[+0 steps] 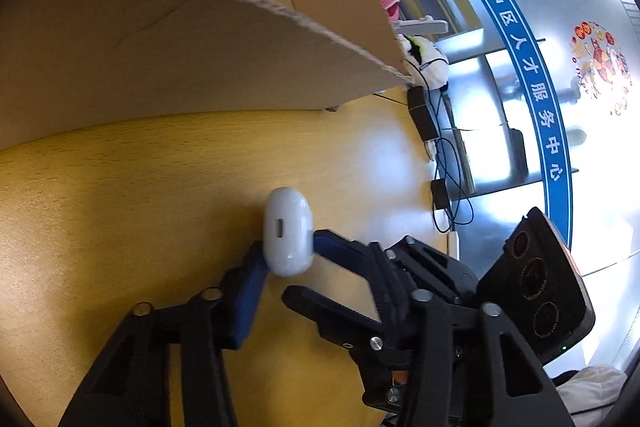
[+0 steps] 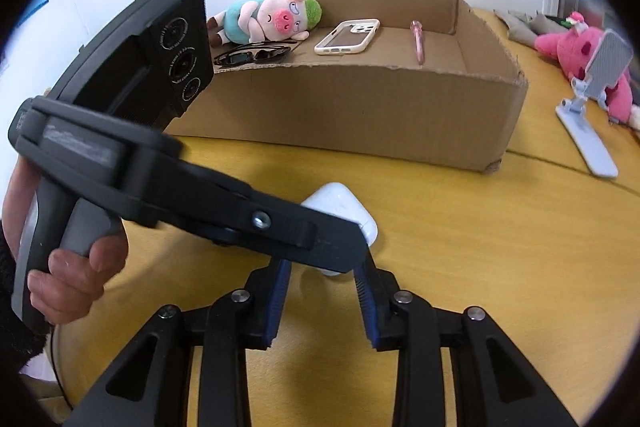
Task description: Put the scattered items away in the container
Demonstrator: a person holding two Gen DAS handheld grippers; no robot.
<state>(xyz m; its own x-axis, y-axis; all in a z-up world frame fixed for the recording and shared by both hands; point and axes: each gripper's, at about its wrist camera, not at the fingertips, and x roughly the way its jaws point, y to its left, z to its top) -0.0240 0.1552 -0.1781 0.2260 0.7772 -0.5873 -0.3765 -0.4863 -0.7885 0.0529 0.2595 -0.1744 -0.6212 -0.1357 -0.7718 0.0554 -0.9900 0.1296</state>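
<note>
A white earbuds case [image 1: 287, 231] stands on the yellow table between the blue pads of my left gripper [image 1: 286, 251], which is closed on its sides. In the right wrist view the case [image 2: 352, 211] shows partly behind the left gripper's black finger [image 2: 280, 223]. My right gripper [image 2: 324, 291] is open and empty, just short of the case. The cardboard box [image 2: 360, 107] behind holds a pig plush [image 2: 272, 17], sunglasses [image 2: 252, 55], a phone case [image 2: 348, 37] and a pink pen [image 2: 418, 39]. In the left wrist view the box wall [image 1: 180, 47] is close above.
A pink plush [image 2: 580, 55] and a white phone stand [image 2: 588, 115] lie on the table right of the box. Black adapters and cables [image 1: 440, 155] lie along the table's edge in the left wrist view. The person's hand [image 2: 72, 275] holds the left gripper's handle.
</note>
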